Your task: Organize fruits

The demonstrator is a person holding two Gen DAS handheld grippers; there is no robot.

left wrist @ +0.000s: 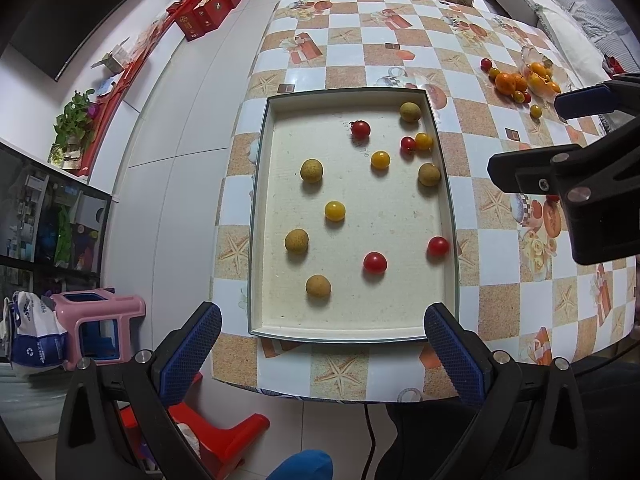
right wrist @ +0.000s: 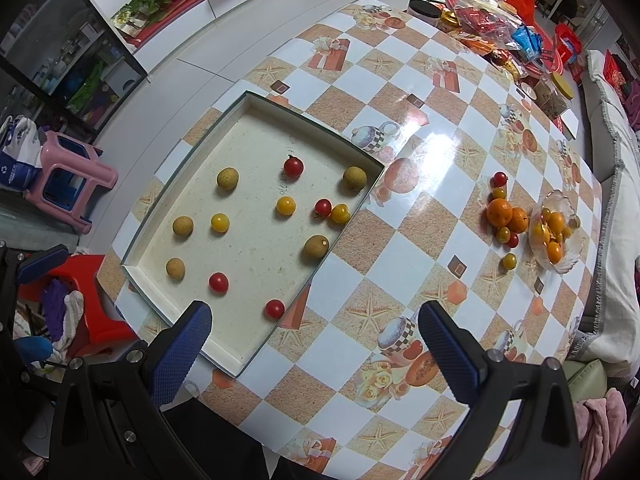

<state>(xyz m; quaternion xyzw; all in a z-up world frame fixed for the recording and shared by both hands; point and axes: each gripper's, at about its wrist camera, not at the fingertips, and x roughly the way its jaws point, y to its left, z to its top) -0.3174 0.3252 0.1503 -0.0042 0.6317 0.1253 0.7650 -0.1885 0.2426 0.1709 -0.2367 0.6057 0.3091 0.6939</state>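
Left tongs (left wrist: pixel 322 344) spread, empty, hovering at the near edge of the tray (left wrist: pixel 258 184) on the counter (left wrist: pixel 400 52). Tray holds loose fruits — red tomato (left wrist: pixel 375 262) among them. Right tongs (right wrist: pixel 314 340) spread, empty. Only the right view shows the glass bowl (right wrist: pixel 558 266) fully, oranges (right wrist: pixel 506 213) beside it.

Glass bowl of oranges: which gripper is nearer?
Right. The right gripper hovers open over the table between tray and glass bowl; the left gripper, open, sits at the tray's near edge, farther away.
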